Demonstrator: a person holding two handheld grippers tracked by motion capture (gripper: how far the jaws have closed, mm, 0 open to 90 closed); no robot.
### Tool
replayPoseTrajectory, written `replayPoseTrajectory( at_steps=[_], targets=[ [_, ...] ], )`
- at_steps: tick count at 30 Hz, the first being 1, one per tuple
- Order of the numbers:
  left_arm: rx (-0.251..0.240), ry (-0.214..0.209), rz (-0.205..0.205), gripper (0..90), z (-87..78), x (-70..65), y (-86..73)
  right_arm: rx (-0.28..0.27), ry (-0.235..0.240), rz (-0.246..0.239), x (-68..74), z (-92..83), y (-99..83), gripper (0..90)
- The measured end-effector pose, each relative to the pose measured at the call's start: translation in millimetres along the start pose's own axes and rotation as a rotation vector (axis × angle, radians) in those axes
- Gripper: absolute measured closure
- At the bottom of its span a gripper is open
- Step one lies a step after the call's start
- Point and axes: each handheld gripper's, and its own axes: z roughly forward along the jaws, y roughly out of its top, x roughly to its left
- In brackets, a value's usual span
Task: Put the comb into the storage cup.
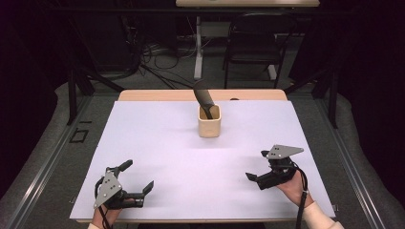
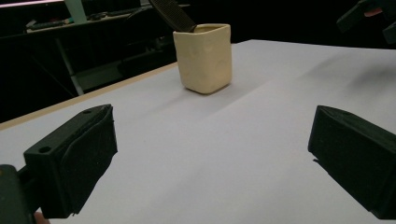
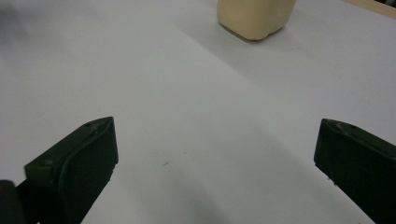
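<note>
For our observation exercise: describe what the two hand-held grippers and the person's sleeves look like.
Each is black with two blocky jaws. The left hand-held gripper and the right hand-held gripper each carry a grey three-cornered plate with small holes. A black cable trails from the right one, over a light cream sleeve.

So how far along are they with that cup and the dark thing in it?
It looks either finished or not yet begun; I cannot tell which. A black comb stands tilted in the cream cup near the far edge of the table. Nothing is in hand: the left gripper and right gripper are open, empty, and near the front edge.
</note>
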Motion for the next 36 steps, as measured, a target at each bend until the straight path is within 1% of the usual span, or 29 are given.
replayPoseTrajectory(
  at_steps=[6, 13, 19, 20, 23, 28, 29, 31, 36],
  targets=[
    [0.001, -0.001, 0.004, 1.1, -0.1, 0.1, 0.1, -0.023, -0.013, -0.012, 6.0, -4.1, -9.6, 0.0],
    [0.002, -0.002, 0.005, 1.1, -0.2, 0.2, 0.1, -0.037, -0.023, -0.013, 11.4, -7.2, -16.0, 0.0],
    [0.003, -0.002, 0.004, 1.1, -0.2, 0.3, -0.1, -0.05, -0.034, -0.021, 14.4, -10.9, -19.6, 0.0],
    [0.002, -0.002, 0.004, 1.1, -0.1, 0.2, -0.1, -0.056, -0.05, -0.03, 15.8, -12.7, -20.9, 0.0],
    [0.003, -0.002, 0.004, 1.1, 0.0, 0.2, -0.1, -0.061, -0.058, -0.029, 17.5, -14.6, -22.5, 0.0],
    [0.004, -0.002, 0.006, 1.1, 0.0, 0.3, -0.2, -0.061, -0.058, -0.032, 20.0, -16.8, -25.0, 0.0],
    [0.005, -0.003, 0.006, 1.1, 0.1, 0.4, -0.3, -0.06, -0.064, -0.033, 21.1, -17.5, -25.3, 0.0],
    [0.005, -0.003, 0.004, 1.1, 0.5, 0.4, -0.5, -0.065, -0.069, -0.045, 23.6, -19.5, -25.9, 0.0],
    [0.007, -0.005, 0.001, 1.1, 1.2, 0.3, -0.7, -0.073, -0.069, -0.038, 23.3, -20.6, -26.5, 0.0]
  ],
)
